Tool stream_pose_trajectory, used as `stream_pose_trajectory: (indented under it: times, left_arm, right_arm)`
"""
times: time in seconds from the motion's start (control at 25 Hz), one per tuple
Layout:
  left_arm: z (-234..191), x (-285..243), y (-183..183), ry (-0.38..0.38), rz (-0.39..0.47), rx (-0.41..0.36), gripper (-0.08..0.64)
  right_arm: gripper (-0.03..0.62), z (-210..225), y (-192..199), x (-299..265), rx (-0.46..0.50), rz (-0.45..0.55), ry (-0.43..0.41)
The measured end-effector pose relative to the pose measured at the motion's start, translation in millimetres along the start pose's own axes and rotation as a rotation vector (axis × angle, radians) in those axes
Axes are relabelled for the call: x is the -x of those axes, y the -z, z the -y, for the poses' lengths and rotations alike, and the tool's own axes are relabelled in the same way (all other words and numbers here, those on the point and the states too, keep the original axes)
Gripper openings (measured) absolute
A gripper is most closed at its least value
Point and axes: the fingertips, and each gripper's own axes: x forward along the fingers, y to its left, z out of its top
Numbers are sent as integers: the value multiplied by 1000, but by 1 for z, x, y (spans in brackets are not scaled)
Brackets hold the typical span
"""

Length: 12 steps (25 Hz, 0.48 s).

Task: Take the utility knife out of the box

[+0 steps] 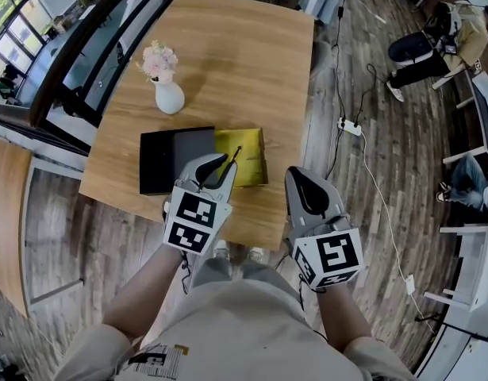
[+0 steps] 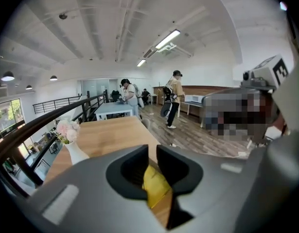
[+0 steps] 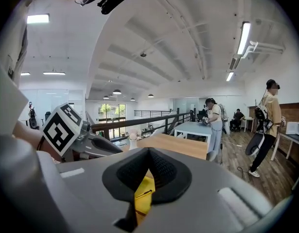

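My left gripper (image 1: 224, 163) hangs over the box's (image 1: 168, 161) near edge, jaws a crack apart and empty, aimed at the utility knife (image 3: 143, 194) lying in its yellow half (image 1: 251, 169). My right gripper (image 1: 297, 177), closed on nothing, hovers right of the box (its view catches the knife; the left's shows only yellow).

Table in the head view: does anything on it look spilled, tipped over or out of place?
Nothing stands out. The vase stands upright. The black box and the yellow insert lie flat, side by side, near the front edge of the table. A slim dark tool, probably the utility knife, rests on the insert.
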Motion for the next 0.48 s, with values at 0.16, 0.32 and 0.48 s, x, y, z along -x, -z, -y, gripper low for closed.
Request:
stream_pose_trajectory:
  times: [0.16,0.32,0.48]
  left_arm:
    - [-3,-40,22,9,-109,15,106]
    - [-8,-79,53,23,-211,38,124]
    - [0,-116,90,93,-306,126,181]
  right_arm:
    - [2,10,11,-17,-25,-13,-12]
    - [2,20,16,-28,-30,-11,-2]
    - [2,33,30,-36,-36,-31,14]
